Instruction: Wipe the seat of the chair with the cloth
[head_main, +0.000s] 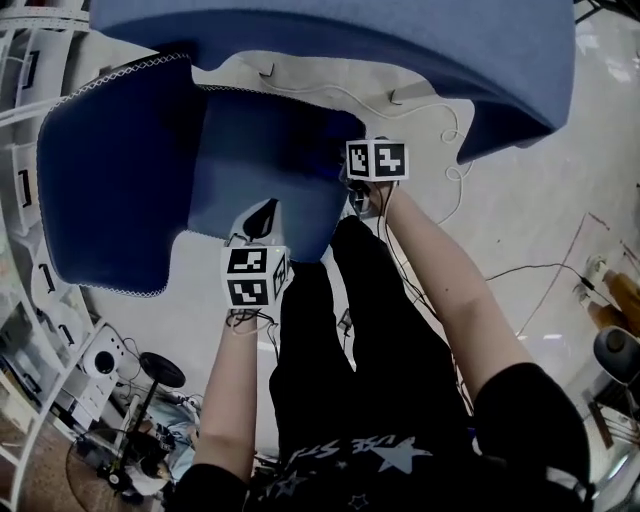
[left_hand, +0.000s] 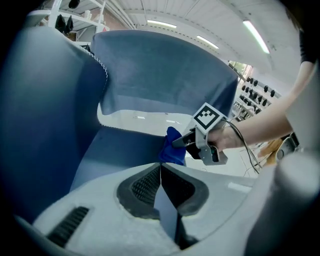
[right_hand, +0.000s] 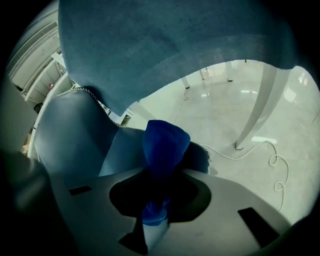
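The blue chair's seat lies ahead of me, between a wide left armrest and the backrest. My right gripper is shut on a bunched blue cloth. It holds the cloth at the seat's right front edge. From the left gripper view the cloth hangs from the right gripper, just above the seat. My left gripper is shut on nothing and sits at the seat's front edge, left of the cloth. In the head view the cloth is hard to tell from the seat.
White cables trail over the pale floor to the right of the chair. The chair's slim legs stand on that floor. Shelving runs along the left, with equipment on the floor below it.
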